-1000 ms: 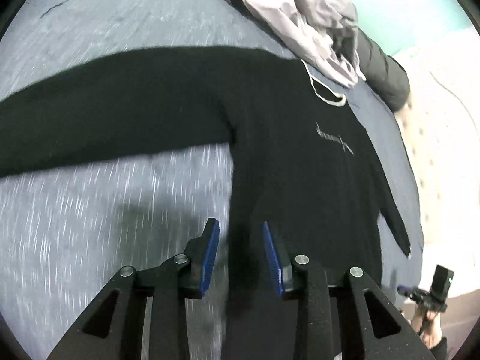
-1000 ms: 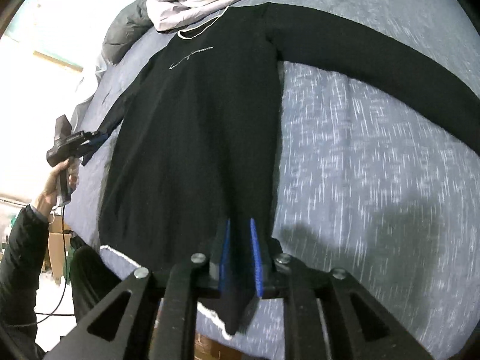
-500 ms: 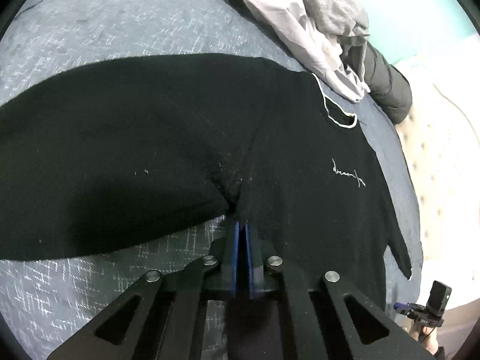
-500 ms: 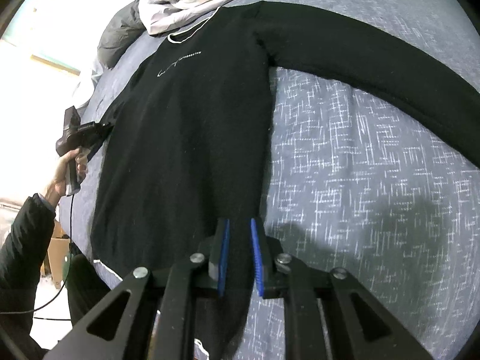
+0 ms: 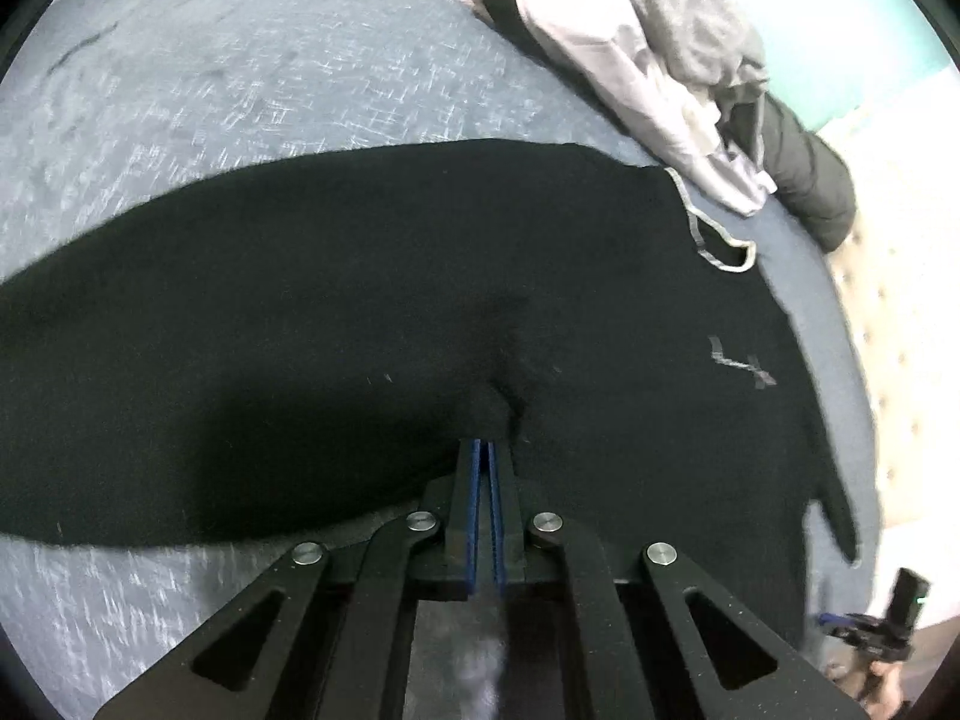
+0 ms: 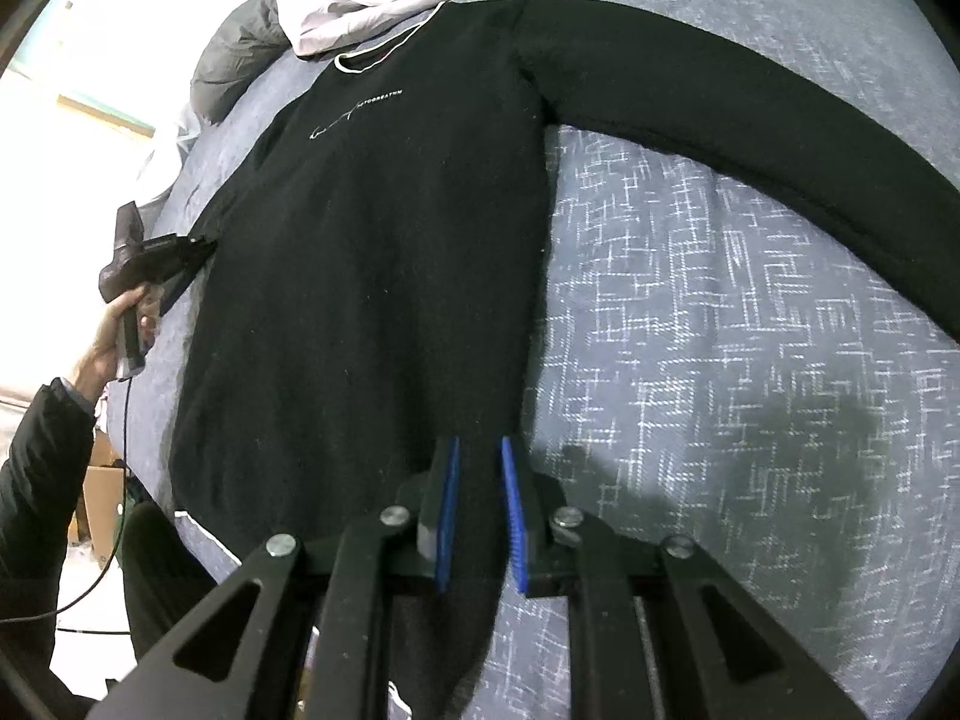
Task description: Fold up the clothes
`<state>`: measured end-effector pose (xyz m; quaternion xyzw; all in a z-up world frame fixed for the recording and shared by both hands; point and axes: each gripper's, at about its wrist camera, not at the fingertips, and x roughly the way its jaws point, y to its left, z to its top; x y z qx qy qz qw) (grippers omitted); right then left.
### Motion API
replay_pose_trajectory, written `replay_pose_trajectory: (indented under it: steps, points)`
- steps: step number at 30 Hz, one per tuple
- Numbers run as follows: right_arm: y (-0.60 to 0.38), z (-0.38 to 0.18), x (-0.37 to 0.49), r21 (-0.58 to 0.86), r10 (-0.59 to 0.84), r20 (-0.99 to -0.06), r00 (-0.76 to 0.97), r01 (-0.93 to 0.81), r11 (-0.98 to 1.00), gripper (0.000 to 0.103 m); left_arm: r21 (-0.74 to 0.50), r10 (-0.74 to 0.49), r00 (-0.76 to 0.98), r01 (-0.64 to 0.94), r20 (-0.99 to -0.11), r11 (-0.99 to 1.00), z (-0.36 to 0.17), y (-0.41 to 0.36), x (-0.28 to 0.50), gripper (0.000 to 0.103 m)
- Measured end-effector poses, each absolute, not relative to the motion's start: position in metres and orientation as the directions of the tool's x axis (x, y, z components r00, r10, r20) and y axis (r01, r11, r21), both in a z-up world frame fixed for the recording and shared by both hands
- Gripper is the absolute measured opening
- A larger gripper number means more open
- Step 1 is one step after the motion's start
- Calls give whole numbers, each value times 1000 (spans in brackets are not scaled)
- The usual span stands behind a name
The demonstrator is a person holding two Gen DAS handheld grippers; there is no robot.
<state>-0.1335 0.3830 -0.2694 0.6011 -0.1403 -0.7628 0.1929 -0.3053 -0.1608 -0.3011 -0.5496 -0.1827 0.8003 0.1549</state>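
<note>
Item: black long-sleeved knit sweater with white neckline trim (image 6: pixel 372 252), spread flat on the blue-grey patterned bedcover (image 6: pixel 720 324), filling the centre of both views.

Left gripper (image 5: pixel 485 450): clenched on the sweater at the armpit, lower centre of its view. A second ago its blue pads stood apart above the cloth; half a second ago they had pinched.

Right gripper (image 6: pixel 480 450): blue pads a little parted, straddling the side seam near the hem; whether they bite, I cannot tell. They looked narrower before.

Heap of pale grey garments (image 5: pixel 648 48): upper right, untouched.

Judgement: the side edge is secured for the first lengthwise fold.
</note>
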Motion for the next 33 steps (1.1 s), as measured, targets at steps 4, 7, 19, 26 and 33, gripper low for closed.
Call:
replay_pose_trajectory:
  steps: [4,7,19,26,33]
  points:
    - [387,-271,-134,455,-465,-859,-215,100,-885,14,-496,492,-329,-79,-806,-865,-295,-163,-286,23]
    - [385,-270,-132,460,-470,-854,-222,97,-883,14,-525,525,-293,-85,-799,-847,-300,-159,-274,31]
    - [383,-264,-131,441,-453,-860,-235,104,-891,14,-291,327,-264,-166,-907,-942,-309,-143,-249,19]
    - [417,-267,-136,413,-400,-868,-295,20,-911,14,-343,393,-233,-228,-890,-912,-308,-124,-234,19]
    - [495,-260,-132,393,-311,-860,-405,-136,-910,35,-351,396,-245,-207,-885,-913,-309,-129,-228,19]
